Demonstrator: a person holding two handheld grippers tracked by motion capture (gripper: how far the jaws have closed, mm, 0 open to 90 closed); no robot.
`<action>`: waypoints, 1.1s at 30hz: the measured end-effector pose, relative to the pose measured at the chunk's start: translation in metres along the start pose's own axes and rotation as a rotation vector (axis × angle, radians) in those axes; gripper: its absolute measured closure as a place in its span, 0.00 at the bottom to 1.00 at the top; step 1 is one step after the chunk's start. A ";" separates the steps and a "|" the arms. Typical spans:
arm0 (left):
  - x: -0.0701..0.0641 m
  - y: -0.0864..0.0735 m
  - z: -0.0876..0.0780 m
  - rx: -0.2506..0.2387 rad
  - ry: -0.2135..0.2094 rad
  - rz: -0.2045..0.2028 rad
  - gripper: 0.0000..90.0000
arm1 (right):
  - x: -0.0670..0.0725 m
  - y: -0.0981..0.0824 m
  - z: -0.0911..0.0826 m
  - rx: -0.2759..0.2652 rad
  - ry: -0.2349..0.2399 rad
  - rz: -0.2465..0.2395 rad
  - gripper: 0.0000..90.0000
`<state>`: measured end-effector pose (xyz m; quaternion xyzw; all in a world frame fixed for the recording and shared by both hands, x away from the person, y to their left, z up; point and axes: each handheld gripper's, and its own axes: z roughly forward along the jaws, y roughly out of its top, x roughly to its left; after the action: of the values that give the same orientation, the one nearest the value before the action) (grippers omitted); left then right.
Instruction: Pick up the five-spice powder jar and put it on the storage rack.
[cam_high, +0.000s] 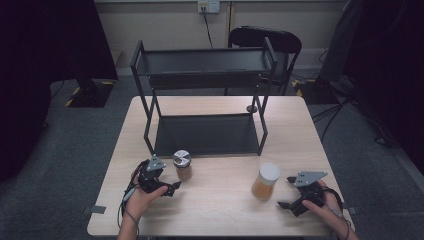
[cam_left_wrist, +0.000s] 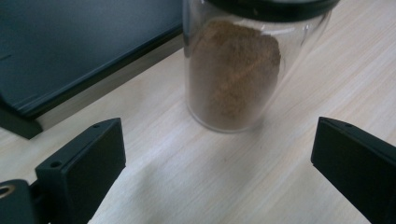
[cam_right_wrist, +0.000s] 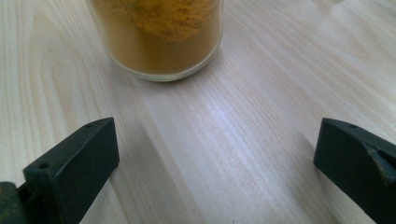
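Observation:
A small glass jar of brown powder (cam_high: 182, 165) with a metal lid stands on the wooden table (cam_high: 220, 210), just in front of the black shelf rack (cam_high: 205, 75). My left gripper (cam_high: 172, 182) sits low beside it on the left, open, with the jar (cam_left_wrist: 231, 70) a short way ahead of its jaws. A jar of orange powder (cam_high: 265, 181) with a white lid stands to the right. My right gripper (cam_high: 286, 192) is open just right of it; this jar (cam_right_wrist: 161, 35) stands upright beyond the jaws, untouched.
The rack's lower shelf (cam_high: 205, 135) rests on the table behind the jars, and its edge (cam_left_wrist: 84, 79) lies left of the brown jar. A black chair (cam_high: 265, 40) stands behind the table. Bare tabletop lies between the two jars.

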<state>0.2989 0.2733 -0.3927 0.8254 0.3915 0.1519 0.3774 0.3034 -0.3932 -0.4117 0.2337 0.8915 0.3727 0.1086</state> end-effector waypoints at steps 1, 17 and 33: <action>0.000 0.001 0.001 -0.003 -0.001 -0.003 0.03 | 0.000 0.000 0.000 0.000 0.000 0.000 0.00; -0.002 0.010 0.018 -0.027 -0.018 -0.027 0.03 | 0.000 0.000 0.000 0.000 -0.001 0.000 0.00; -0.006 0.016 0.033 -0.053 -0.019 -0.018 0.11 | 0.000 0.000 0.000 0.000 -0.002 0.002 0.00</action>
<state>0.3216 0.2461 -0.4028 0.8130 0.3911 0.1509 0.4041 0.3031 -0.3929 -0.4118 0.2348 0.8911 0.3727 0.1092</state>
